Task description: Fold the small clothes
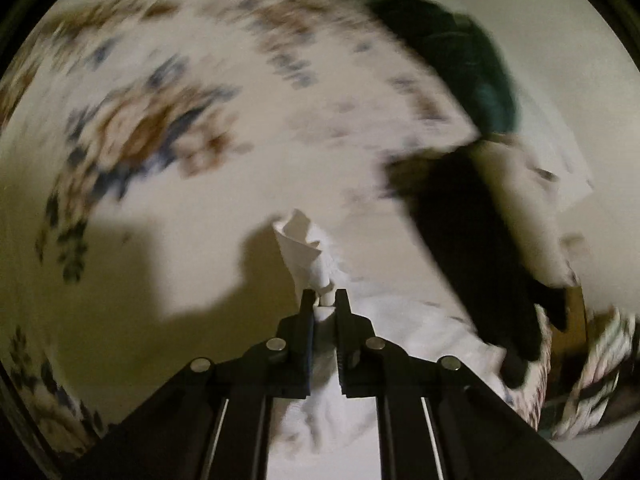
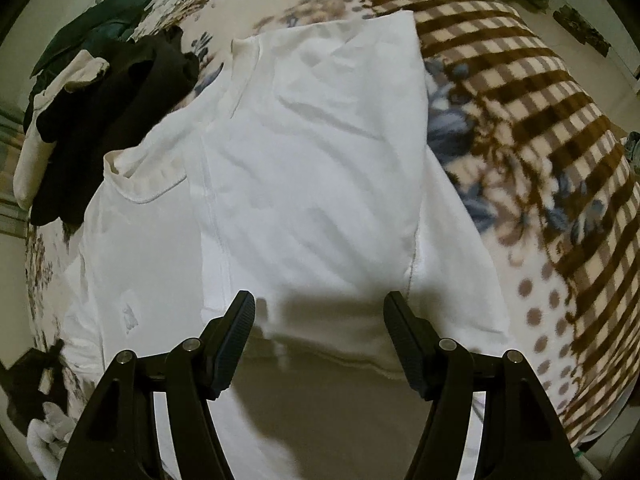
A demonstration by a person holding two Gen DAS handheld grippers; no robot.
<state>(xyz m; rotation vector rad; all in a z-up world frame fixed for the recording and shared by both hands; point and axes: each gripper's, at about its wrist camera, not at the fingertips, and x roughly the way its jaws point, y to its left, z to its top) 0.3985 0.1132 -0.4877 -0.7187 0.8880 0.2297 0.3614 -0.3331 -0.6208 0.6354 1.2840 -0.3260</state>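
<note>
Left wrist view: left gripper pinching bunched corner of white garment, lifting it above floral blanket; view blurring. Right wrist view: right gripper hanging spread wide, holding nothing, over white garment lying flat on bed; black clothes piling beside its collar.

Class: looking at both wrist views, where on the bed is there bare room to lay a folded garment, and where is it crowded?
Free: the blanket right of the white shirt, on the checked part. Crowded: left of the shirt, where black clothes and a green garment are piled.
</note>
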